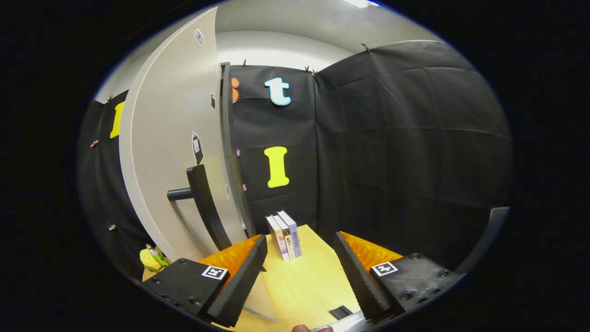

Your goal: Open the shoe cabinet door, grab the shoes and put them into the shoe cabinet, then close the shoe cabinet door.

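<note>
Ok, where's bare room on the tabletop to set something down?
Bare yellow tabletop runs between the open claw fingers, up to the three upright books. It's crowded beside the grey cabinet door with its black handle, near the yellow toy.

black cloth walls, wooden tabletop, ceiling light.

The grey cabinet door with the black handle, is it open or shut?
Open: the grey cabinet door stands swung out, its edge facing us, black handle just ahead of the gripper, whose jaws are apart, holding nothing.
</note>
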Demonstrator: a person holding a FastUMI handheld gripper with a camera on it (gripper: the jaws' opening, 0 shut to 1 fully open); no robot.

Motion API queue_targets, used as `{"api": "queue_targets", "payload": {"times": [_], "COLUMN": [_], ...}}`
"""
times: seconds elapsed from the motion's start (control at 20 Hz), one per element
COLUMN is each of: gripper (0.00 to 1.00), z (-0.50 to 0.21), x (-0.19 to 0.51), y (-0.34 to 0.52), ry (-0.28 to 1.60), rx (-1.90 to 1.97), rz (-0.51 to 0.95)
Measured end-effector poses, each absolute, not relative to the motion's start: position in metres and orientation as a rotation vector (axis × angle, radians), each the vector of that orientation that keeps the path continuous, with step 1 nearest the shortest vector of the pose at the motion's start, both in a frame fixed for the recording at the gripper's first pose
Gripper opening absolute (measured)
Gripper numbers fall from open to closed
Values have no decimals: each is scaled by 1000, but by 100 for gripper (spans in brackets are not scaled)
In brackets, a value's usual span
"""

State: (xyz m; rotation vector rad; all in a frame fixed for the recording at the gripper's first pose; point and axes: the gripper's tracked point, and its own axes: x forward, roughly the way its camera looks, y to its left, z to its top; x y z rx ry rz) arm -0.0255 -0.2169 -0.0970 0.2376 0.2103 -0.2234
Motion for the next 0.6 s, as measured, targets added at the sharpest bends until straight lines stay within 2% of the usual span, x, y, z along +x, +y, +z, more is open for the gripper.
{"api": "queue_targets", "payload": {"times": [0.6], "gripper": [97], "z": [-87], "x": [-5], "y": [-56], "ry": [191], "rx": [240], "rz": [18]}}
